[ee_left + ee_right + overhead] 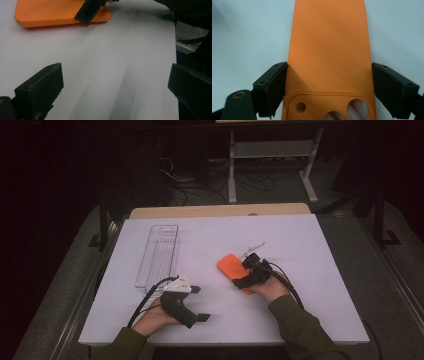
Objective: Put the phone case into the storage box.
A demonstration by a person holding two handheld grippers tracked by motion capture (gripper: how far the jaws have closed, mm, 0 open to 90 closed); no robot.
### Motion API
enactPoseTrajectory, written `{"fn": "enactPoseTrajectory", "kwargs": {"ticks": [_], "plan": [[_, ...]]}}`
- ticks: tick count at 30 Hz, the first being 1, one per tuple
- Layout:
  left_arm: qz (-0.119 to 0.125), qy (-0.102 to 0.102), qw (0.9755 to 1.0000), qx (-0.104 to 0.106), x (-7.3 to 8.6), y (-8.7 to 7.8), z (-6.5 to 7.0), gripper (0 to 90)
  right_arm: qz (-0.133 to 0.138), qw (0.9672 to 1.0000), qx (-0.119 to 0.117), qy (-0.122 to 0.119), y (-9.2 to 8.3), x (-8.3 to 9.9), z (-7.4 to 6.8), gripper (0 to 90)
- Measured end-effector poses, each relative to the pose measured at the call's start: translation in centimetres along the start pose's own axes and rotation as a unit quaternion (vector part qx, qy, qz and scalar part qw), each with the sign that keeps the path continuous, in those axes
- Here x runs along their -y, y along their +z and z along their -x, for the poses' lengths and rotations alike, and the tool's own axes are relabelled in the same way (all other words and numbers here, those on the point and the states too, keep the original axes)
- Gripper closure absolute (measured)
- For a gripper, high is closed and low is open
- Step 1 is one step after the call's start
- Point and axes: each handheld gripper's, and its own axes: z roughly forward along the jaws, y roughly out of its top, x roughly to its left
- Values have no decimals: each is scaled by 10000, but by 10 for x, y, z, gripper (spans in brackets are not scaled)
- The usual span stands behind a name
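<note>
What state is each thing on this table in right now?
Phone case: flat on the table, back up, camera cutouts toward the right gripper.
Right gripper: jaws against the case's two long edges, gripping it.
Left gripper: jaws wide open, nothing between them, over bare table.
Clear tray: empty, lying flat.
Thin metal tool: lying loose beyond the case.

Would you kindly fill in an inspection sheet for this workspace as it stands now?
Surface: white table top, flat and bare around the work.
Job's things: orange phone case, lying back up, camera cut-outs toward the right hand-held gripper.
Clutter: clear plastic tray at left; a small metal piece beyond the case.
Grippers: right hand-held gripper jaws pressed on the case's long edges; left hand-held gripper open, nothing between its jaws.
Cables: black cable trails from the right gripper; another from the left.
Surroundings: dark floor, metal stand, loose wires.
</note>
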Motion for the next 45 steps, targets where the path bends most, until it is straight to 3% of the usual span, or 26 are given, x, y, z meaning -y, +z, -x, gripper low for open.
{"fn": "enactPoseTrajectory", "kwargs": {"ticks": [12, 27, 45], "plan": [[-14, 0, 10000, 11, 0, 1, 0, 0, 152, 9996, -161, 178, -16, -2, 8, 153], [-25, 4, 10000, 6, 0, 0, 1, 0, 211, 9993, -227, 193, -36, -2, 23, 153], [29, -33, 10000, -54, 2, -5, -1, 0, 254, 9981, -401, -398, -59, 1, 36, 153]]}}
